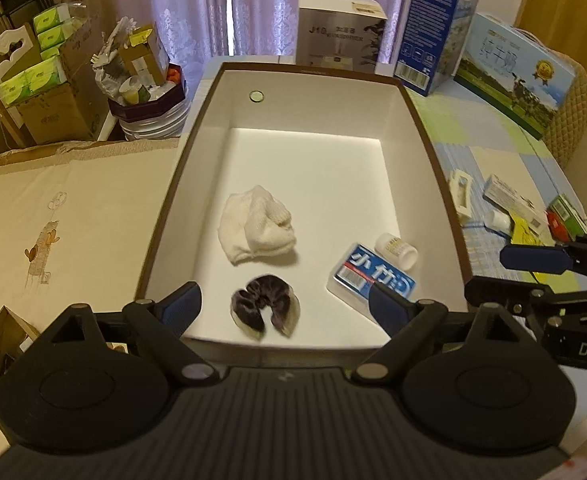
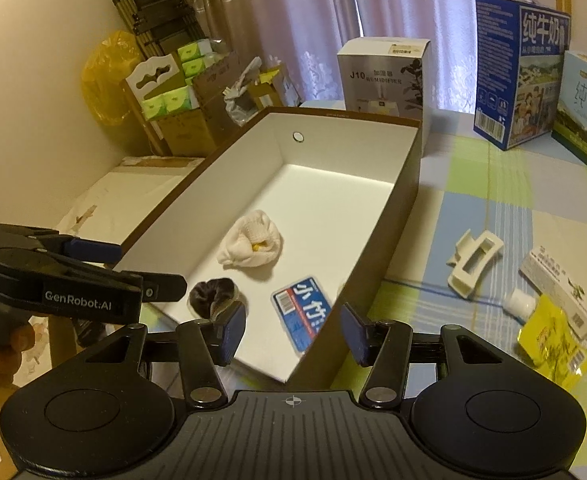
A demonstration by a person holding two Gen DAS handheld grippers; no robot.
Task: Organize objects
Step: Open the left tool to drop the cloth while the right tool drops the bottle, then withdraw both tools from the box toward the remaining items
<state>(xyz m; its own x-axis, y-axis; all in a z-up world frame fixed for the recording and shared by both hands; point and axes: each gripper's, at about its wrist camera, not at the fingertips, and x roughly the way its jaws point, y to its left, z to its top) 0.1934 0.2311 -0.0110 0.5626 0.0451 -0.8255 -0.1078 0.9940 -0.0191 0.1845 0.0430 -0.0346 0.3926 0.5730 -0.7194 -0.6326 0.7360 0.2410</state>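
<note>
- left gripper [image 1: 283,304] hangs over the near end of the brown-rimmed box [image 1: 425,128], jaws spread wide, holding nothing.
- right gripper [image 2: 293,330] straddles the box's near corner, jaws likewise apart.
- in the box: a white sock [image 1: 255,226], a dark scrunchie [image 1: 263,306], a blue packet [image 1: 369,278], a small white bottle [image 1: 397,250].
- a white hair claw [image 2: 475,260] and a yellow sachet [image 2: 553,340] lie on the checked cloth [image 2: 473,184] beside it.

Open white box [image 1: 421,128]: rolled white sock [image 1: 255,225], dark scrunchie [image 1: 264,306], blue pack [image 1: 371,278], small white bottle [image 1: 396,249]. Right on table: white hair claw [image 2: 475,262], yellow packet [image 2: 553,342].
</note>
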